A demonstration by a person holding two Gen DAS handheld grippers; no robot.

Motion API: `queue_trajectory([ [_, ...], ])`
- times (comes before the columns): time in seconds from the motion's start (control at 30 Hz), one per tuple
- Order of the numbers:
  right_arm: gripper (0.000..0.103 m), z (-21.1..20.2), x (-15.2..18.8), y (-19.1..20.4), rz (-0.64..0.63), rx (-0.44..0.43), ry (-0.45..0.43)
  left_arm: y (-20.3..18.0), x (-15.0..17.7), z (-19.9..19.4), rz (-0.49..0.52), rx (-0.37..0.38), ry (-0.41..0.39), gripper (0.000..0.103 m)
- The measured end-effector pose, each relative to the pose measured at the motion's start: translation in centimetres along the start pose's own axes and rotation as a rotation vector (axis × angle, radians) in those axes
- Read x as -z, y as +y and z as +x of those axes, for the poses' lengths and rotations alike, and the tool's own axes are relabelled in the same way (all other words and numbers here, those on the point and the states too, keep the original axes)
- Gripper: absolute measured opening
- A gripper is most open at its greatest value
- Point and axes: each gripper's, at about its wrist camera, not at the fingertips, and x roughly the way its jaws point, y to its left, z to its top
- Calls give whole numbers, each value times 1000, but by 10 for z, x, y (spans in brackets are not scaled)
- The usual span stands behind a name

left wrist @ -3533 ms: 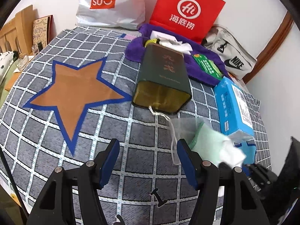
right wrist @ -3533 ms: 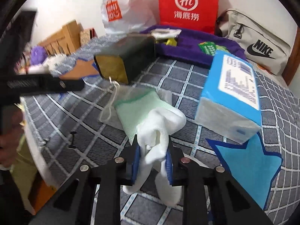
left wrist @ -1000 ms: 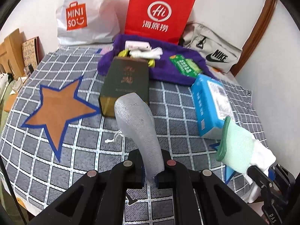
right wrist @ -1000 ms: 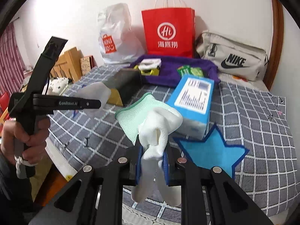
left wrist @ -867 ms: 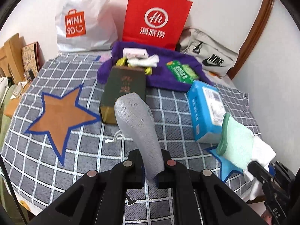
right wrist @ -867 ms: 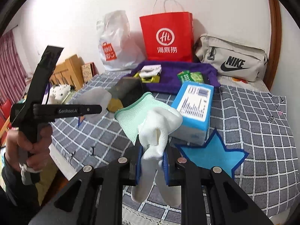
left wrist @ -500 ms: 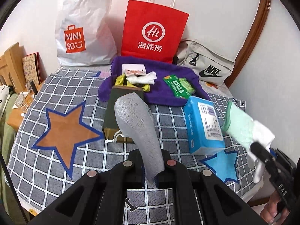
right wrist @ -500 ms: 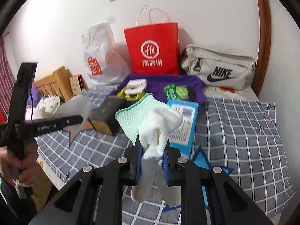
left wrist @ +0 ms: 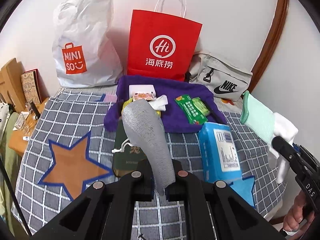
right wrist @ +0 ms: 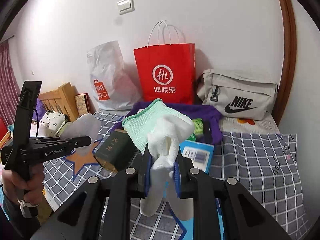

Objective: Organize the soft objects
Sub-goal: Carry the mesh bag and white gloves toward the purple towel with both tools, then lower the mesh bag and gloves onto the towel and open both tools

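A: Starting with the left gripper (left wrist: 161, 177), what is seen there?

B: Its jaws are pressed together on a grey mesh pouch (left wrist: 147, 136), which is pinched at its lower end and stands up from the fingers, held in the air above the bed (left wrist: 60, 124). A white drawstring (left wrist: 122, 147) is seen hanging at the pouch's side, in front of a dark green box (left wrist: 128, 156) lying on the checked cover.

A: And the right gripper (right wrist: 162, 172)?

B: It is clamped on a work glove (right wrist: 160, 132), white with a mint-green cuff. The cuff is pointed up and away from the jaws, while 2 white fingers are left dangling below them. The glove is also held clear of the bed.

A: How are the 2 tools placed against each other?

B: They are held well apart. From the right wrist view, the left gripper is seen at the far left, gripped by a hand (right wrist: 24, 184). From the left wrist view, the glove is seen at the right edge.

A: What is laid out behind them?

B: A purple towel (left wrist: 180, 100) is spread near the wall, with a green packet (left wrist: 193, 109) on it. A blue tissue pack (left wrist: 220, 150) is lying just in front of the towel. A red paper bag (left wrist: 162, 44), a white Miniso bag (left wrist: 84, 44) and a beige Nike bag (left wrist: 222, 76) are lined up against the wall.
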Motion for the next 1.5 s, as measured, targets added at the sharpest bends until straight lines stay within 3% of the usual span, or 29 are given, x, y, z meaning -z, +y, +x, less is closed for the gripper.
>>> queue_trajectory([
  [0.9, 20, 99, -82, -38, 3, 18, -17, -5, -87, 81, 41, -5, 30, 7],
  [1.5, 20, 210, -76, -67, -39, -11, 198, 8, -123, 184, -42, 106, 151, 7],
])
